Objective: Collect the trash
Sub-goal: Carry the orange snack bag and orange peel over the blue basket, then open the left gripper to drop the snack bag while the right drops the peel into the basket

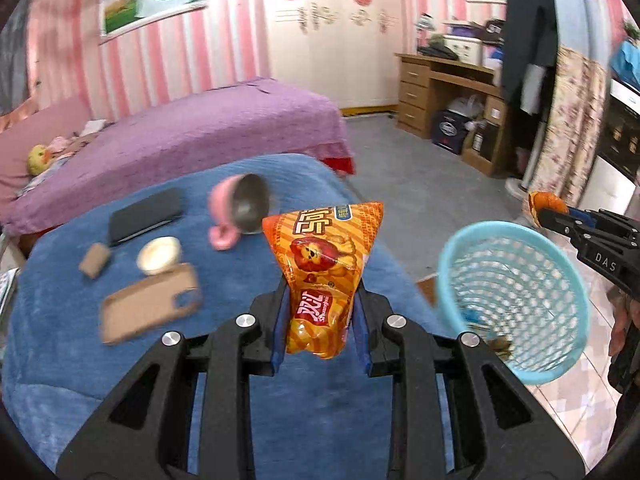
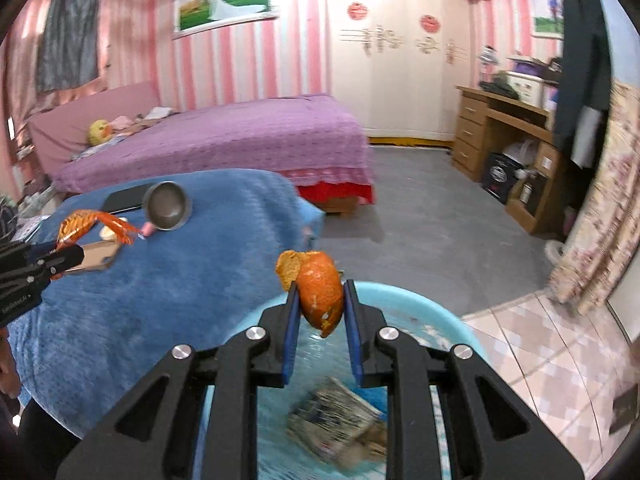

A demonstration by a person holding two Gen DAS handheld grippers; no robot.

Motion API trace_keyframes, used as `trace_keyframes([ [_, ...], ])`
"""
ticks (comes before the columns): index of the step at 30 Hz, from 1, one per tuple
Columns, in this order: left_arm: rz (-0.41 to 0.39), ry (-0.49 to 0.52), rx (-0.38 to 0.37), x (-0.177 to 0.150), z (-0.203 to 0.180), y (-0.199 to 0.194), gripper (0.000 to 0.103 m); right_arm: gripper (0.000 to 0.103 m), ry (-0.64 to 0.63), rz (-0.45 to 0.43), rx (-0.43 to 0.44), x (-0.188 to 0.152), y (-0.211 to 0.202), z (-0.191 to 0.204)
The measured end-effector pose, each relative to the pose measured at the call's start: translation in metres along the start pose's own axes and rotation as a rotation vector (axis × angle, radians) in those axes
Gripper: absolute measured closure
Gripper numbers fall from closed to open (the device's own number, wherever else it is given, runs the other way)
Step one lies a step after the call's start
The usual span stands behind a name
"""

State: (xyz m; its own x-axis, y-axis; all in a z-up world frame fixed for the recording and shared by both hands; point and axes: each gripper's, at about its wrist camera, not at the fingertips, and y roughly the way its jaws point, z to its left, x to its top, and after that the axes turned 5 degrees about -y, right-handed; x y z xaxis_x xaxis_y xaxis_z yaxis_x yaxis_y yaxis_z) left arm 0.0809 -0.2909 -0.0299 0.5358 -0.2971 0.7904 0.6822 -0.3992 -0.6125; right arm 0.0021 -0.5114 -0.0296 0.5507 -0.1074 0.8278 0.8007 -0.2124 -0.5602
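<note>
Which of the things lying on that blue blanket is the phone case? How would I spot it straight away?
Start at the blue blanket in front of the purple bed. Near its middle lie a dark flat case, a tipped pink cup, a small round white pot and a little tan block. The phone case lies nearest the camera: flat, tan, with a camera cut-out at one corner.

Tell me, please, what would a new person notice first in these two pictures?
First, the bright orange snack bag with a lion on it, clamped upright in the left gripper over the blue blanket. Next, the orange peel pinched in the right gripper, directly above the light blue basket, which already holds some crumpled trash. Behind them, a pink cup lies tipped over on the blanket.
</note>
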Motion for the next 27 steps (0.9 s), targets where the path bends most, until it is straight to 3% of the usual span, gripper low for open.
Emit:
trace_keyframes([
  [11,0.072,0.049,-0.103,0.0,-0.096,0.039,0.077,0.082,0.105,0.028,-0.08,-0.035,-0.011,-0.08],
  [22,0.119,0.092,-0.109,-0.014,-0.14,0.078,0.077,0.082,0.15,0.034,-0.08,-0.045,-0.002,-0.09],
  [27,0.115,0.131,-0.091,-0.016,-0.147,0.083,0.065,0.082,0.161,0.043,-0.079,-0.052,0.002,-0.094],
])
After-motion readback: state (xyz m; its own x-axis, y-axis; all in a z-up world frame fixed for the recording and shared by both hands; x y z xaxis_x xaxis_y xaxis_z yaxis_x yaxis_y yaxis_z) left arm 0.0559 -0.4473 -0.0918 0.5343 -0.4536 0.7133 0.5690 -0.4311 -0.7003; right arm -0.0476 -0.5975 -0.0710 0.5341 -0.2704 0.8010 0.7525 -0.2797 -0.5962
